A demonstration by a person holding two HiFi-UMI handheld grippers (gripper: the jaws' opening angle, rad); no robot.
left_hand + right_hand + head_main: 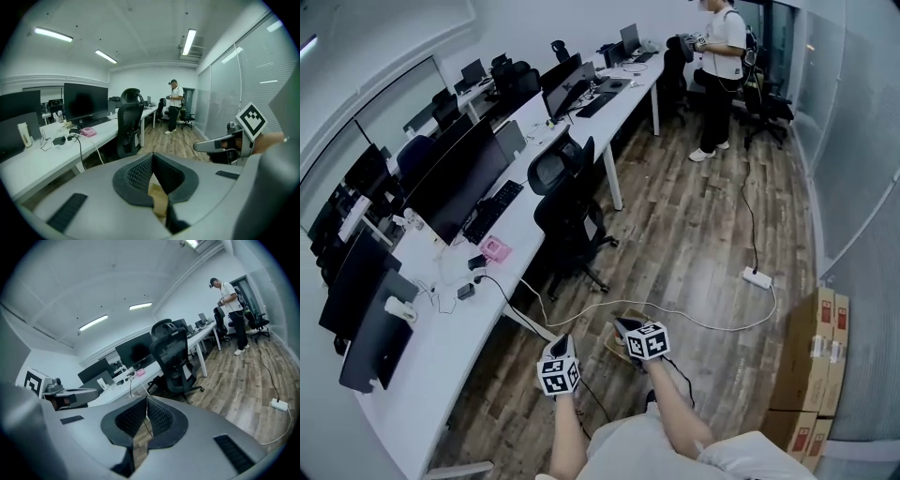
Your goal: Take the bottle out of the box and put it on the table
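Observation:
No bottle shows in any view. A brown cardboard box (612,345) lies on the wooden floor, mostly hidden behind my right gripper. A strip of the same cardboard (158,199) shows below my left gripper's jaws. My left gripper (563,343) and right gripper (624,324) are held side by side low over the floor, beside the white desk. The left gripper (151,157) has its pads pressed together with nothing between them. In its own view the right gripper (146,399) is likewise shut and empty.
A long white desk (450,323) with monitors, a keyboard and a pink item runs along the left. A black office chair (572,211) stands ahead. A white cable and power strip (757,277) lie on the floor. Stacked cartons (814,366) stand at right. A person (722,66) stands far off.

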